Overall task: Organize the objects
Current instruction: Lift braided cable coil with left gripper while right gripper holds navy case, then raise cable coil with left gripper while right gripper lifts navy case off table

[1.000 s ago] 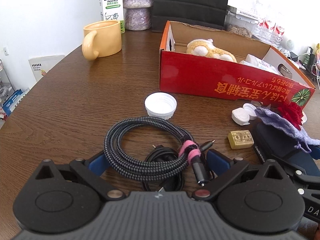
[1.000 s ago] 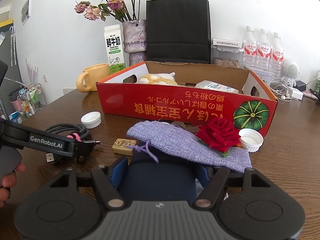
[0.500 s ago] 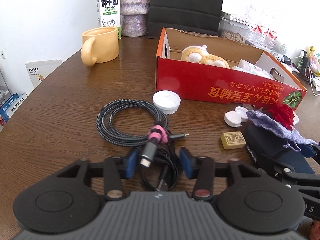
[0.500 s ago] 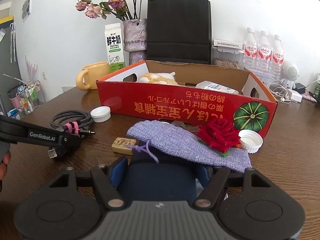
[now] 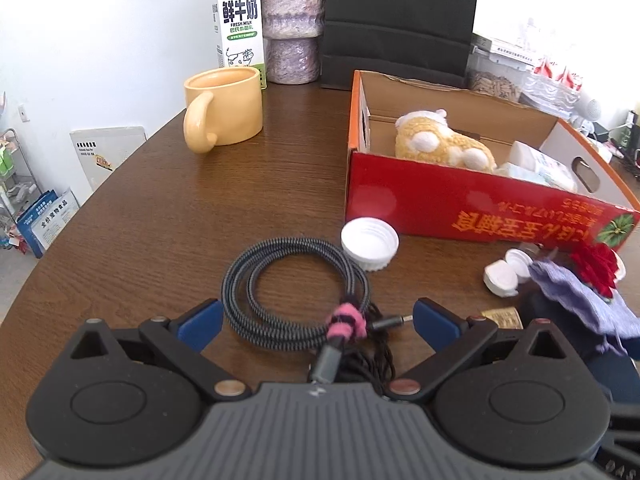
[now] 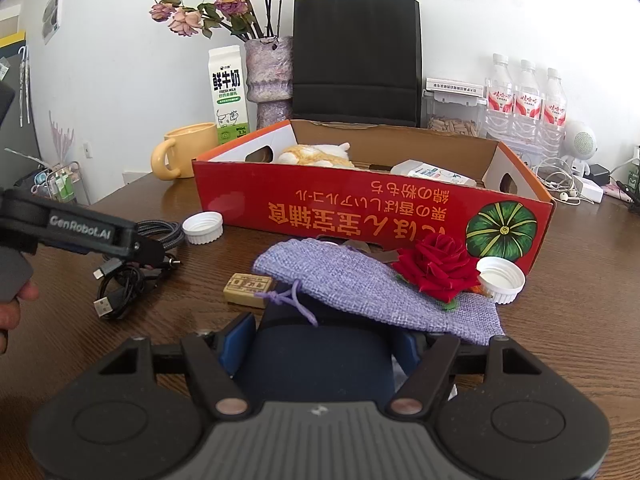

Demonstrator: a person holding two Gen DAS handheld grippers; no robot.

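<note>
Coiled cable [image 5: 296, 292]: braided coil with a pink tie, on the table [image 5: 160, 220] at 6 o'clock of the left wrist view, between the blue pads.
Left gripper [image 5: 316, 322]: jaws opening, wide apart, touching nothing; the coil lies loose between them.
Right gripper [image 6: 324, 346]: clamped on a dark blue case [image 6: 320, 364] at 6 o'clock of its own view, with the purple pouch [image 6: 360, 284] draped over the case.
Step in hand: probably a regrasp of the cable. Best to close near the pink tie, where the strands are bundled, and catch the loose black lead [image 6: 120, 292] too.
Red box [image 5: 460, 204]: open-topped, at 2 o'clock; holds a plush toy [image 5: 440, 144] and white packets [image 5: 540, 166], with room left.
Yellow mug [image 5: 224, 108]: at 11 o'clock, contents hidden.
White cap [image 5: 370, 242]: touching the coil's far edge; likely to be nudged.
</note>
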